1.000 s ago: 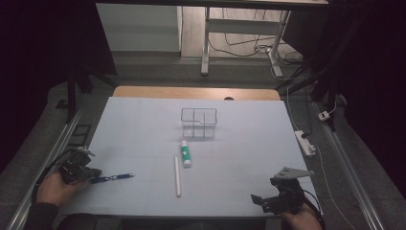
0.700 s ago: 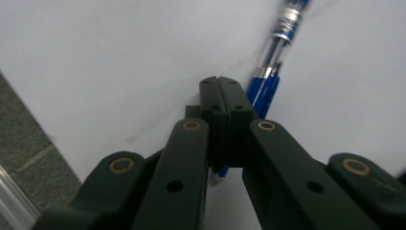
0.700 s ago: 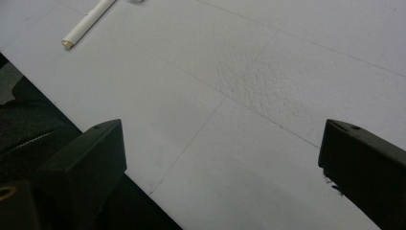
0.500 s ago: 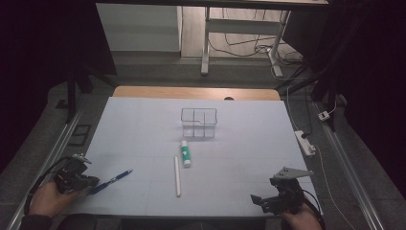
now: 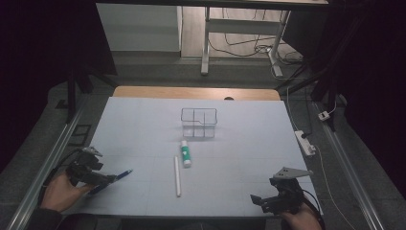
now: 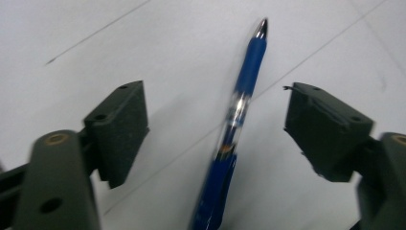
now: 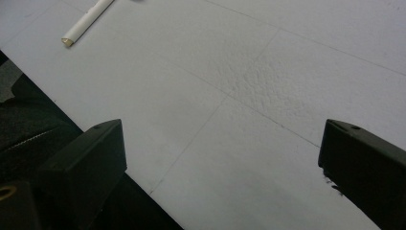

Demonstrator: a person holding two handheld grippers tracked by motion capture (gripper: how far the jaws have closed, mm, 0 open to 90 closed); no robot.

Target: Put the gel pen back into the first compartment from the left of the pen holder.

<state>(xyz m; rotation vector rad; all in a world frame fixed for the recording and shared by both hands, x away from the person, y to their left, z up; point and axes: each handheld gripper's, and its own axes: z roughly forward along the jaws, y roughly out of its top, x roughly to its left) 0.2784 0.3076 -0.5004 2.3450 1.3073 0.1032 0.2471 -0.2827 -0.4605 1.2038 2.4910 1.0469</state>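
On the desk (image 5: pixel 143 120), a wide pale sheet takes up nearly the whole top, and most of it lies bare, so there is plenty of room to move. Well toward the far middle stands a clear organizer (image 5: pixel 198 122) with several compartments. Nearer the person, around the centre, a glue stick (image 5: pixel 185 153) and a white rod (image 5: pixel 177 175) lie side by side, both pointing roughly away from the person.

At the near left corner, the left tongs (image 5: pixel 106 179) sit close to the desk's left edge with a blue pen (image 5: pixel 115 178) between the jaws. The jaws have just been opening, and in the left gripper view the pads (image 6: pixel 122 127) stand clear of the pen (image 6: pixel 237 120) on both sides, so it is not gripped. Its long axis runs straight out along the tongs, tip leading, slanting toward the desk's centre and the organizer beyond.

At the near right, the right tongs (image 5: pixel 261 202) are spread wide over bare sheet with nothing between them, the rod's end (image 7: pixel 86 21) well off. The left hand (image 5: pixel 60 191) is plainly the nearer to the pen.
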